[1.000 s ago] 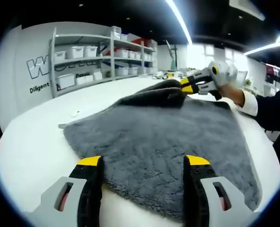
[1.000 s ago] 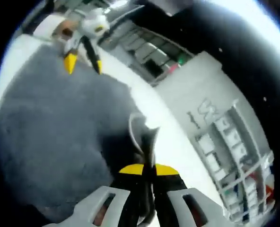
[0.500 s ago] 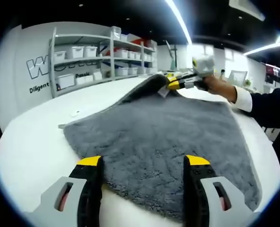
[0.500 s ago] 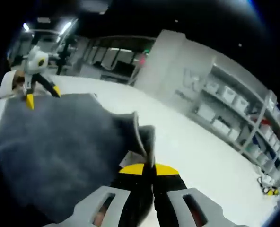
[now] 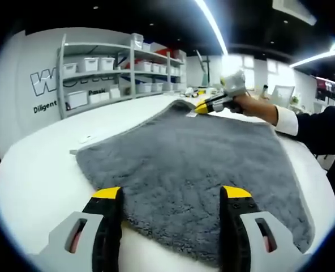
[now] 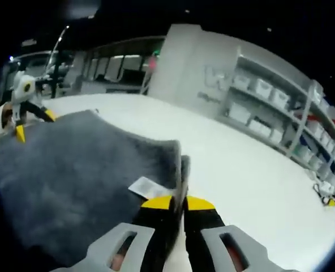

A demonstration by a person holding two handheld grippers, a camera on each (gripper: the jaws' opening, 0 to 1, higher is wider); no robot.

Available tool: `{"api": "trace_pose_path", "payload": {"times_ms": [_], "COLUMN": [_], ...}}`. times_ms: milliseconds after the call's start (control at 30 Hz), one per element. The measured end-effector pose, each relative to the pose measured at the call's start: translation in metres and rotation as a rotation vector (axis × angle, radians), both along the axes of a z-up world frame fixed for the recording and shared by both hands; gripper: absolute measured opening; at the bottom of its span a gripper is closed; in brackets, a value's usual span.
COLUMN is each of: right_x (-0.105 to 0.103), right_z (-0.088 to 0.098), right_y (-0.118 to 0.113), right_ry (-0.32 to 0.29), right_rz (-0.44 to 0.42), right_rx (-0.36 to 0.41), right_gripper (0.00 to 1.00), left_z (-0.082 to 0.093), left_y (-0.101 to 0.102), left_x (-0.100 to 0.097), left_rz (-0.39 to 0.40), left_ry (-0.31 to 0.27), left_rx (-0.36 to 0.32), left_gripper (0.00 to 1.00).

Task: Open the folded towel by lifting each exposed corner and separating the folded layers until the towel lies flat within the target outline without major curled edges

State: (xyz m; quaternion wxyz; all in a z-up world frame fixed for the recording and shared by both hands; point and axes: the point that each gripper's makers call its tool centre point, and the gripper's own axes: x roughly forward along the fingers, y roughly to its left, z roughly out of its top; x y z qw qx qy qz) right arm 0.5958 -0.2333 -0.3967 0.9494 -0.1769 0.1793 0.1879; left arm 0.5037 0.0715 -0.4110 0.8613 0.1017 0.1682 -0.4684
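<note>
The right gripper (image 6: 177, 203) is clamped on the far corner of the towel (image 5: 196, 164), its jaws pressed together with the edge rising between them. A white label (image 6: 147, 187) lies on the pile just beside the tips. In the left gripper view the same gripper (image 5: 204, 106) holds that corner low, near the table (image 5: 37, 170). The left gripper (image 5: 171, 194) hangs spread wide over the near edge, gripping nothing; its jaws straddle the pile, and contact cannot be confirmed.

The towel lies nearly flat across the white table, with the far corner raised slightly at the clamp. No target outline can be made out.

Risks, as judged:
- Releasing with the corner raised may leave a curled edge.
- Pulling further with the near edge unpinned may drag the whole towel across the table.

Edges: the left and near edges lie straight. The right edge runs close to the table rim by the person's sleeve (image 5: 326, 133), leaving little margin there. Bare table lies open to the left and beyond the far corner. Shelves (image 5: 108, 68) stand well apart.
</note>
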Motion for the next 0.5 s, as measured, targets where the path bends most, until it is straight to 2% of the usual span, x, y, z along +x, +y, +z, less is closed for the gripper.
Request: {"api": "trace_pose_path", "payload": {"times_ms": [133,300,367,467,500], "right_x": [0.0,0.0,-0.001,-0.003,-0.003], "right_z": [-0.006,-0.009,-0.008,-0.006,-0.003], "right_y": [-0.005,-0.005,-0.006,-0.011,-0.015], "right_ry": [0.011,0.021,0.03,0.052,0.037], "right_rz": [-0.021,-0.006,0.001,-0.005,0.0], "right_rx": [0.0,-0.002,0.041,0.161,0.185], "right_gripper": [0.02,0.01,0.03,0.09,0.11], "left_z": [0.0,-0.001,-0.001,-0.001,-0.001], "left_y": [-0.004,-0.008,-0.009,-0.013,-0.015], "left_x": [-0.002,-0.003,-0.003,-0.003,-0.003], "left_rz": [0.004,0.012,0.011,0.009,0.009], "left_ry": [0.001,0.002,0.002,-0.002,-0.002], "left_rx": [0.004,0.004,0.002,-0.009,-0.008], "left_gripper": [0.69,0.69,0.69,0.69,0.69]}}
